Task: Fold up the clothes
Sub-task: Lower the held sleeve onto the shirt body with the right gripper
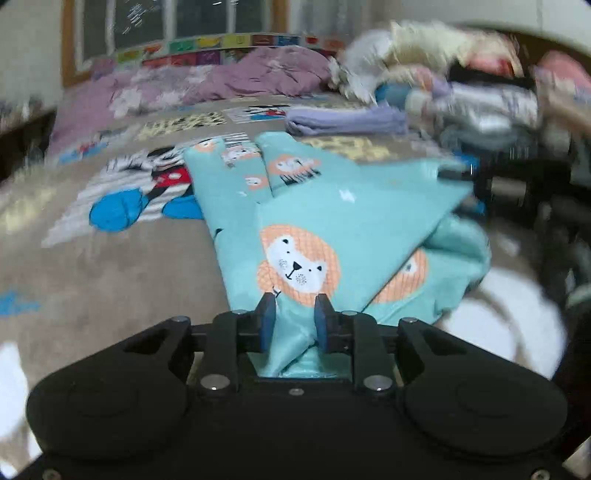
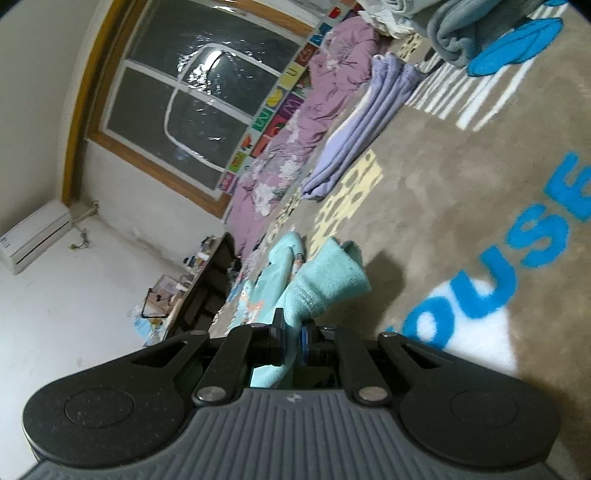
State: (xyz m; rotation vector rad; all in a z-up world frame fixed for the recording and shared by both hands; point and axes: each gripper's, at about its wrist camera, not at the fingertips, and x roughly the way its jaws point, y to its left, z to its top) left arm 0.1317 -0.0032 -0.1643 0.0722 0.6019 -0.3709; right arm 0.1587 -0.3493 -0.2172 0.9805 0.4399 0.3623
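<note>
A teal garment (image 1: 332,206) printed with orange lions lies on the brown cartoon blanket (image 1: 110,258), its legs pointing away and its near part folded over diagonally. My left gripper (image 1: 295,317) is shut on a bunched fold of its near edge, and the cloth fills the narrow gap between the blue pads. In the right wrist view the same teal garment (image 2: 325,280) rises from the bed, with my right gripper (image 2: 293,332) shut on its hemmed edge. That view is rolled sideways. The garment's far right corner in the left wrist view is lifted and blurred.
A folded lilac cloth (image 1: 347,122) lies beyond the garment. A tall heap of mixed clothes (image 1: 461,85) fills the back right, and a purple duvet (image 1: 207,81) runs under the window (image 2: 207,92). A grey blanket (image 2: 454,33) and a cluttered desk (image 2: 199,284) flank the bed.
</note>
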